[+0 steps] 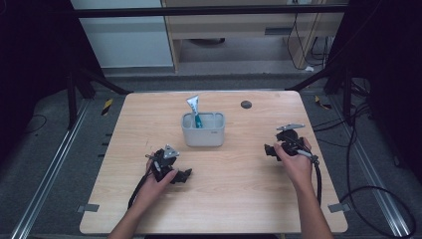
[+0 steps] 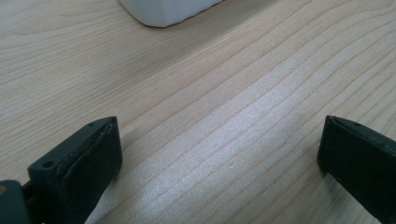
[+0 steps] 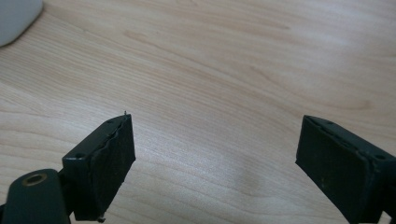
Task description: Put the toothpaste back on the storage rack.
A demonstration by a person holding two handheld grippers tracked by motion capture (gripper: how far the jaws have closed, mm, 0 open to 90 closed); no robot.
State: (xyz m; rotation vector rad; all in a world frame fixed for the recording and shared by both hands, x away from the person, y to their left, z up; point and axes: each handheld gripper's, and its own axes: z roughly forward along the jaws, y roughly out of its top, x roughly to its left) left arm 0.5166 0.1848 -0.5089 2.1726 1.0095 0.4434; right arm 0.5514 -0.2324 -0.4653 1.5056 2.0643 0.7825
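Both grippers sit low over the table (image 1: 239,199), jaws spread wide, nothing between them.

Left gripper (image 1: 183,175): in its own view the two jaws stand far apart with bare wood grain across the whole gap. The bin (image 2: 163,10) corner sits ahead of the jaws and toward the left one, well apart from either. The jaws look close to the tabletop, likely parked there to keep out of the way.

Right gripper (image 1: 269,150): jaws wide, empty, pointing in toward the table's centre. Its view shows clear wood between the jaws and a pale curved edge of the bin (image 3: 16,18) far ahead, off past the left jaw. No contact with anything.

Bin (image 1: 202,130) stands upright between the two grippers and beyond both, nearer the left one's line. The tube (image 1: 195,112) stands in it, crimped end up, leaning against the bin's left-rear wall with the cap end down inside. My read: the tube rests on that wall because the bin is wider than the tube, so it can't stand straight.

Judgement: with the tube seated and both jaw pairs empty and clear of the bin, this looks like a rest pose around a tube-in-bin job; I can't tell from this whether the tube is about to come out.

Small dark disc (image 1: 246,104) lies beyond the bin, far from both grippers.
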